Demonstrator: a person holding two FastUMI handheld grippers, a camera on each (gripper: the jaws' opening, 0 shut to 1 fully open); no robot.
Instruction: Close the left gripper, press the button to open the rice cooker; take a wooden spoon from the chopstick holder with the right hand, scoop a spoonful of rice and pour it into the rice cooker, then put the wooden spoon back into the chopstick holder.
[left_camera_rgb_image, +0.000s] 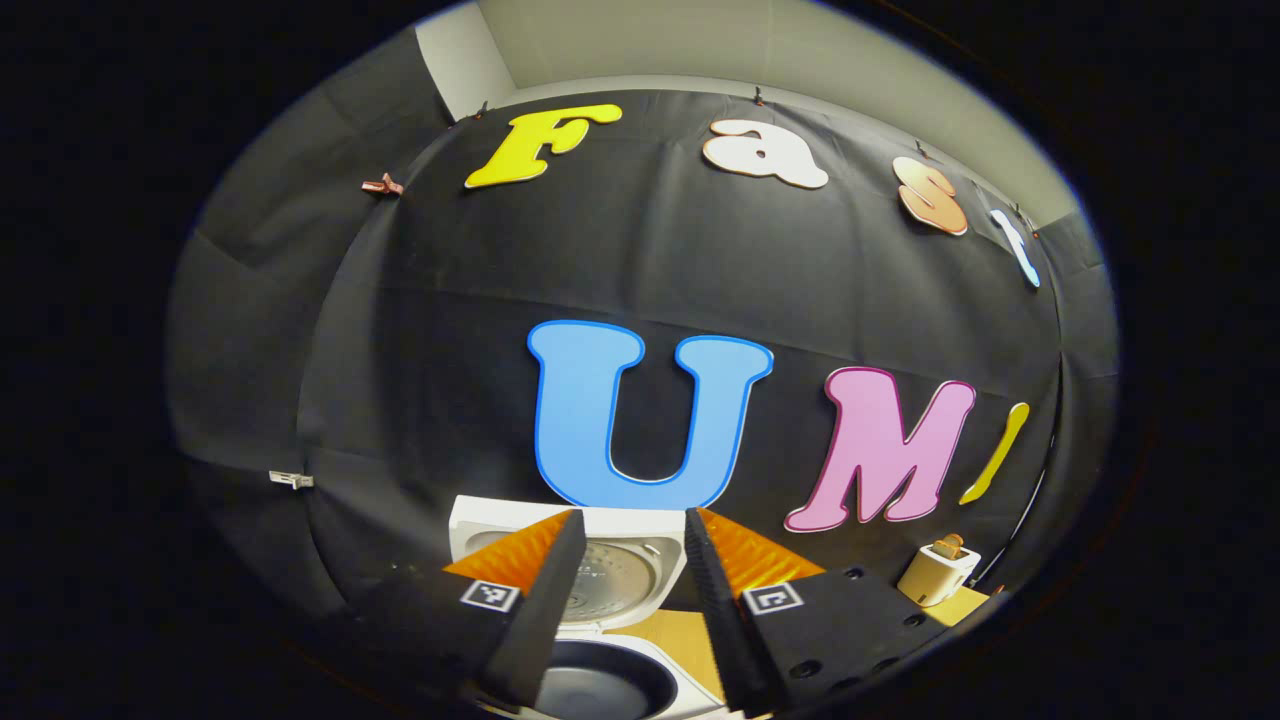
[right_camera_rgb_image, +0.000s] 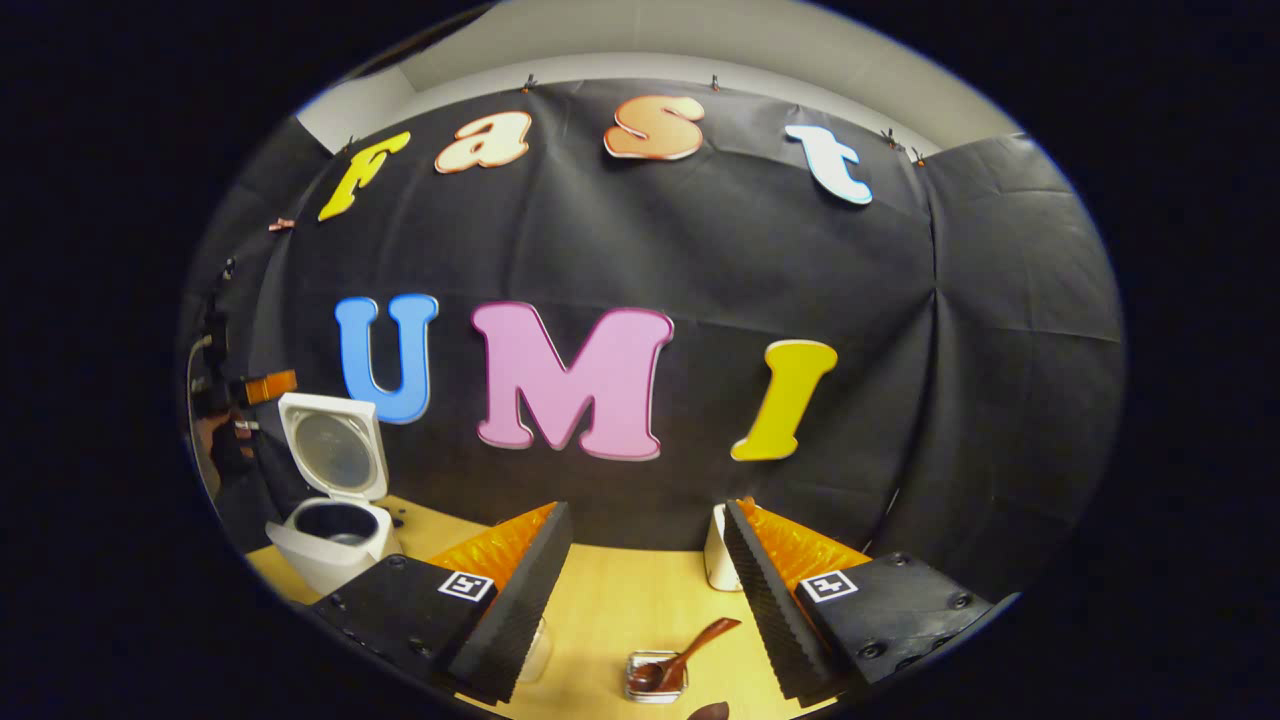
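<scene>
White rice cooker (right_camera_rgb_image: 335, 520) at table's (right_camera_rgb_image: 610, 600) left edge, lid up. Wooden spoon (right_camera_rgb_image: 685, 655) near front edge. Left gripper (left_camera_rgb_image: 625, 560), right gripper (right_camera_rgb_image: 640, 560): fingers apart, empty.

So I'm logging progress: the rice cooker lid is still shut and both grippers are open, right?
Not quite. The rice cooker lid stands open, as the right gripper view shows. Both the left gripper and the right gripper are open, as you said.
</scene>
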